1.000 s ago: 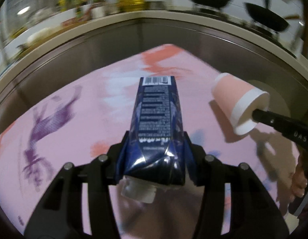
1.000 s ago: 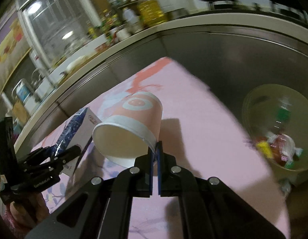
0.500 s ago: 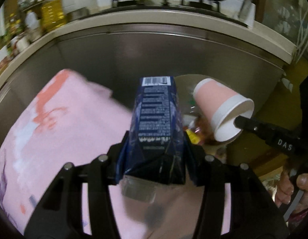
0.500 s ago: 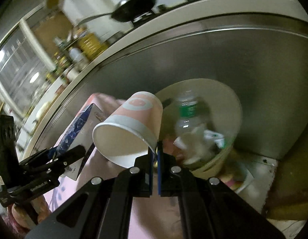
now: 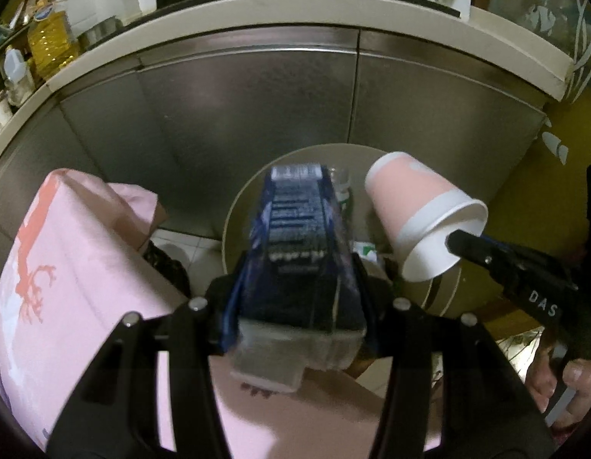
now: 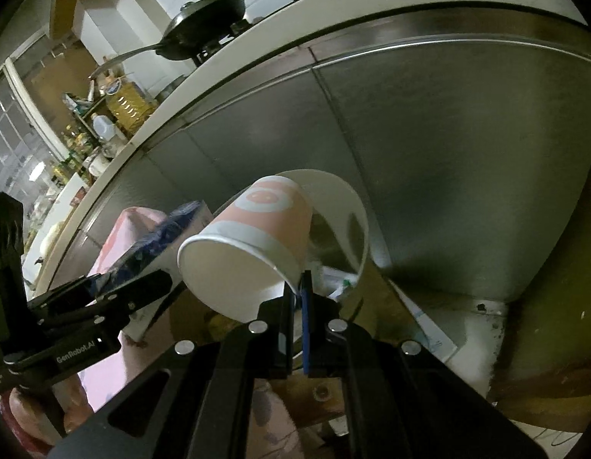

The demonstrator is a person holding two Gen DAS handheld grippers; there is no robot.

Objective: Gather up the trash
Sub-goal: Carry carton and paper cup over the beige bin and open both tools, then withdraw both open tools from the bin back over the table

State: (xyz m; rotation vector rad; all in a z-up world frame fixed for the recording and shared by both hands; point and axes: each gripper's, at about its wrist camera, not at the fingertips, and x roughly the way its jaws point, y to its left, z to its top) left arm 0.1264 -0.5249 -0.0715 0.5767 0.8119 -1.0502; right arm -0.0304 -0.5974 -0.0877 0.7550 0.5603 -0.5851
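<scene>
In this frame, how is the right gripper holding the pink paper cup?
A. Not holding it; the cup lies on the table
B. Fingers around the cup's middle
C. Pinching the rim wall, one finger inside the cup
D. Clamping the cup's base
C: the right gripper is shut on the rim of the paper cup, held tilted above the trash bin.

left gripper [image 5: 295,287] reaches forward, fingers spread and clamped around a load; right gripper [image 6: 298,290] sits just to its right, fingers nearly together, pinching.
</scene>
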